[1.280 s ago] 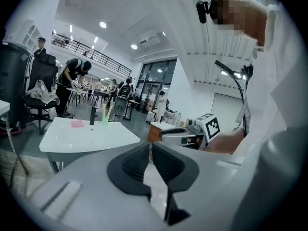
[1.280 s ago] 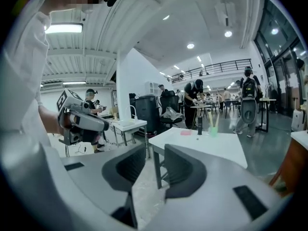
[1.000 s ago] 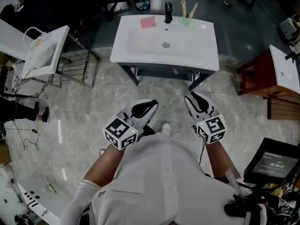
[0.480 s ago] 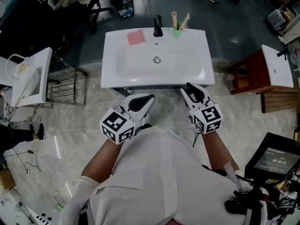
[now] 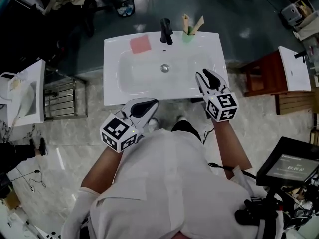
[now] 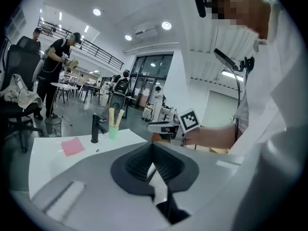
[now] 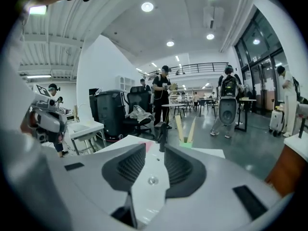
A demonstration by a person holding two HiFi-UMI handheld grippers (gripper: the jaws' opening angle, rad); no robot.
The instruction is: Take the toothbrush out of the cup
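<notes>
Below me, on pale veined floor tiles (image 5: 75, 128), I see a glossy white rectangular basin (image 5: 119, 78) with a black tap (image 5: 165, 31) and a pink square pad (image 5: 140, 45). At its back rim a green cup (image 5: 187, 37) holds the toothbrush (image 5: 186, 23) beside another pale handle. My left gripper (image 5: 149, 104) is closed tight and empty. My right gripper (image 5: 205, 76) hangs partly open over the basin's front edge, gripping nothing.

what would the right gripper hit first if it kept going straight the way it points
Likely the white sink basin, since the right gripper tilts down over it; past that, the black faucet is in line. Depth is unclear.
</notes>
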